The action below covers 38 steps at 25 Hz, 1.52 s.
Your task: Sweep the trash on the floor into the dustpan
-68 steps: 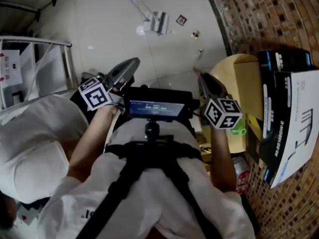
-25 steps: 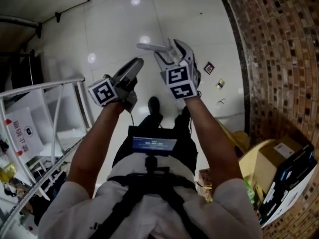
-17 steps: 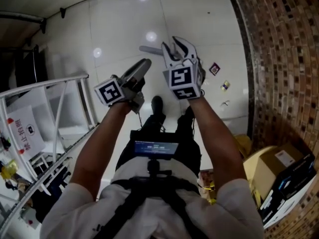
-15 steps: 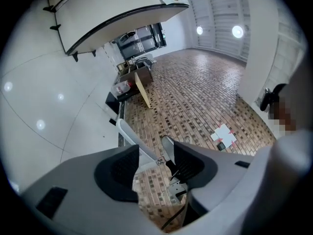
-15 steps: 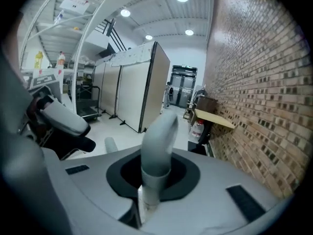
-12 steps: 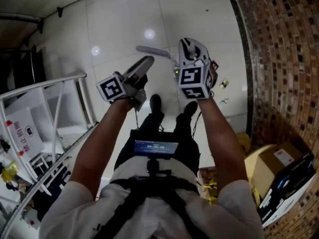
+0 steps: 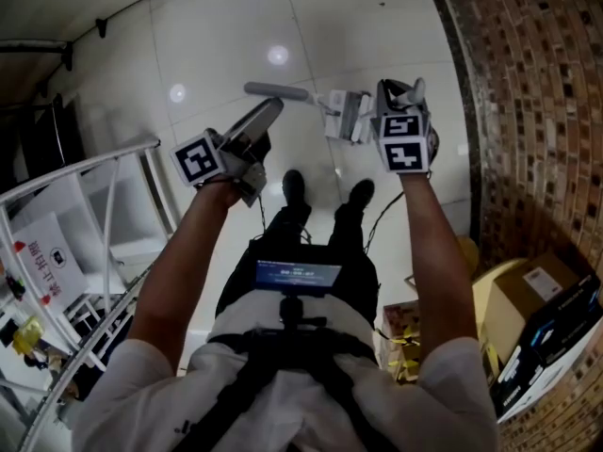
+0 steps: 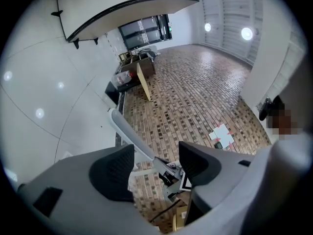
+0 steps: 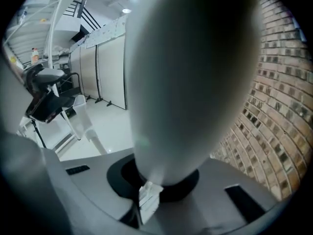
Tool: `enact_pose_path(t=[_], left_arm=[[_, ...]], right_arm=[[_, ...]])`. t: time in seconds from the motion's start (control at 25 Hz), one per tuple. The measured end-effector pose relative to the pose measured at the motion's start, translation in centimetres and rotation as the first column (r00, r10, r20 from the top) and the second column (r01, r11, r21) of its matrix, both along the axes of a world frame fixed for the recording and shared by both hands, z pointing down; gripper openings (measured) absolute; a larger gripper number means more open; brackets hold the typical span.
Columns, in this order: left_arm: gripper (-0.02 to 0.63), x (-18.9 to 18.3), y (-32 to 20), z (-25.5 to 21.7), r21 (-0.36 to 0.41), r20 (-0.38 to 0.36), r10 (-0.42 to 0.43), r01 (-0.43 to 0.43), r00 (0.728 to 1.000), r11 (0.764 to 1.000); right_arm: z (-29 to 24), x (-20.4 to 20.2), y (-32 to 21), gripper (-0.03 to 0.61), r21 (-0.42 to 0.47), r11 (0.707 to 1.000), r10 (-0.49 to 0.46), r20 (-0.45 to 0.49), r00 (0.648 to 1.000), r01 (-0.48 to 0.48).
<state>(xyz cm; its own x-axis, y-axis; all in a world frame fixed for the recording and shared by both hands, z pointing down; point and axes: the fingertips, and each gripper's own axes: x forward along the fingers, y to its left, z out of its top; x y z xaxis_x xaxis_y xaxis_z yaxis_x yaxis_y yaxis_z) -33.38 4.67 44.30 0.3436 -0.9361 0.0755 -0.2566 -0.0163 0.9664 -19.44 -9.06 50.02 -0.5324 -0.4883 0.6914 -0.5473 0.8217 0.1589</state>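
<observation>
In the head view a long grey handle (image 7: 278, 90) runs to a white and grey dustpan piece (image 7: 348, 116) on the pale floor. My right gripper (image 7: 407, 92) is to the right of it, shut on a white rounded handle end (image 9: 190, 82) that fills the right gripper view. My left gripper (image 7: 267, 111) hangs to the left of the grey handle (image 8: 128, 137). Its jaws have just been opening and stand open with nothing between the pads (image 8: 113, 173). I see no trash in the head view.
A brick wall (image 7: 528, 111) runs down the right, with cardboard boxes (image 7: 539, 301) at its foot. A white metal railing (image 7: 104, 182) stands at the left. The person's shoes (image 7: 294, 188) are below the dustpan. A white square sheet (image 8: 221, 134) shows against the bricks.
My right gripper has swung right and lower, away from the grey handle, and its jaws have shut on the white handle end. The dustpan piece is uncovered. The left gripper has barely shifted.
</observation>
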Motion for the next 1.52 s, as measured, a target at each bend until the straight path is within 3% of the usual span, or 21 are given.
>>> enact_pose_path(t=[0.24, 0.4, 0.56, 0.72, 1.08, 1.2, 1.28, 1.4, 1.52], left_arm=[[0.275, 0.7, 0.9, 1.8, -0.044, -0.033, 0.01, -0.011, 0.999, 0.999], [0.305, -0.4, 0.0, 2.1, -0.04, -0.04, -0.02, 0.019, 0.999, 0.999], [0.341, -1.0, -1.7, 2.5, -0.025, -0.051, -0.038, 0.036, 0.998, 0.999], [0.341, -1.1, -3.6, 3.4, -0.031, -0.054, -0.063, 0.061, 0.997, 0.998], [0.333, -2.9, -6.8, 4.9, -0.015, -0.081, -0.16, 0.159, 0.984, 0.987], [0.186, -2.8, -6.8, 4.0, 0.046, -0.122, -0.159, 0.166, 0.98, 0.985], [0.005, -1.5, -6.8, 2.5, 0.119, -0.159, -0.119, 0.138, 0.98, 0.983], [0.005, 0.9, -6.2, 1.7, 0.155, -0.172, -0.053, 0.08, 0.984, 0.985], [0.005, 1.8, -5.5, 1.5, 0.169, -0.169, 0.004, 0.025, 0.986, 0.985]], right_arm=[[-1.4, 1.8, -0.2, 0.0, 0.002, 1.0, -0.015, 0.014, 1.0, 0.015], [-4.1, 3.9, 1.5, 0.0, 0.011, 0.994, -0.11, 0.028, 0.993, 0.11], [-6.7, 7.3, 3.4, 0.001, 0.003, 0.982, -0.188, 0.023, 0.982, 0.188], [-7.3, 11.8, 4.2, 0.003, -0.003, 0.986, -0.167, -0.004, 0.986, 0.167], [-0.4, 19.8, 3.1, 0.003, 0.021, 1.0, 0.018, -0.089, 0.996, -0.016], [1.7, 20.3, 2.4, 0.003, 0.032, 0.987, 0.158, -0.023, 0.987, -0.157], [2.0, 20.5, 1.7, 0.009, 0.005, 0.956, 0.291, 0.074, 0.954, -0.292], [2.3, 22.2, 1.3, 0.018, -0.052, 0.875, 0.482, 0.185, 0.856, -0.481], [1.4, 22.2, 0.7, 0.02, -0.069, 0.821, 0.563, 0.26, 0.784, -0.567]])
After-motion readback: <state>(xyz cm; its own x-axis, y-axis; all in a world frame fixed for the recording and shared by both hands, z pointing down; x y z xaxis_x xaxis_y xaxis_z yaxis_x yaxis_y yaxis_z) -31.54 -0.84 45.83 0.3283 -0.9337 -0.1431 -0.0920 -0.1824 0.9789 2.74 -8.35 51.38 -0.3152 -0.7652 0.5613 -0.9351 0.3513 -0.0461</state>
